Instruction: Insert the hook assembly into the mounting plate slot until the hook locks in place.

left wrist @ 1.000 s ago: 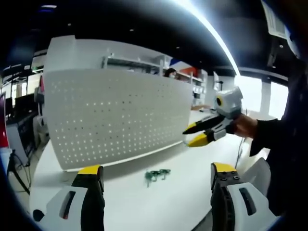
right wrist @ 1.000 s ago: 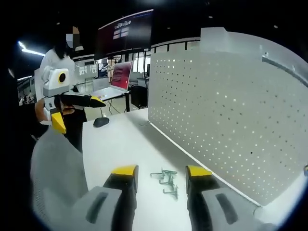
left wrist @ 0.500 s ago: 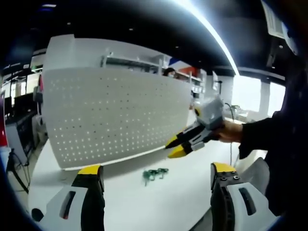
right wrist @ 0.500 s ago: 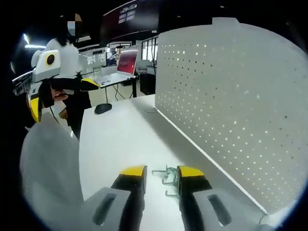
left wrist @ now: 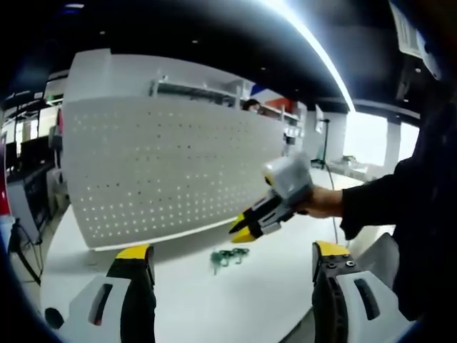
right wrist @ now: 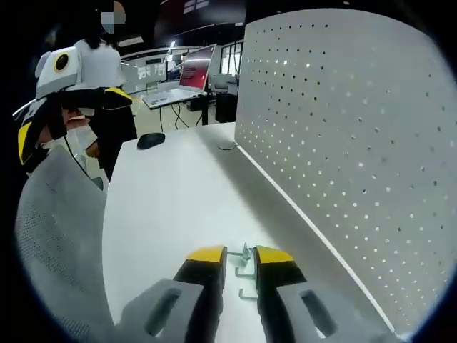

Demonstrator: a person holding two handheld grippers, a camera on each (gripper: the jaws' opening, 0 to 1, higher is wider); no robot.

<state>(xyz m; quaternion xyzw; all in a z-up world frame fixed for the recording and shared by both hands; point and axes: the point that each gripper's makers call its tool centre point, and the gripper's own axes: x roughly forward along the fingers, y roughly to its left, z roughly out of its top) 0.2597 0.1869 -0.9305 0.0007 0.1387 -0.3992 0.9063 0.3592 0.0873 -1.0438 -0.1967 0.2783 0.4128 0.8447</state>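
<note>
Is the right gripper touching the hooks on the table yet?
Cannot tell. In the right gripper view the right gripper has its narrowed jaws on either side of the hooks, but contact isn't plain. In the left gripper view its tips hang just above them.

A long white tabletop (right wrist: pixel 164 207) stretches away; beyond its far end sits an open laptop (right wrist: pixel 187 82), a dark wall screen above, bright windows (left wrist: pixel 371 139) opposite.

We see the hooks (left wrist: pixel 229 257) (right wrist: pixel 245 274) as a small cluster of bent metal wire, greenish-grey, lying flat on the white table (left wrist: pixel 214 300) just in front of the pegboard (left wrist: pixel 171 171) (right wrist: pixel 357 143), which stands upright, white, dotted with rows of small holes.
</note>
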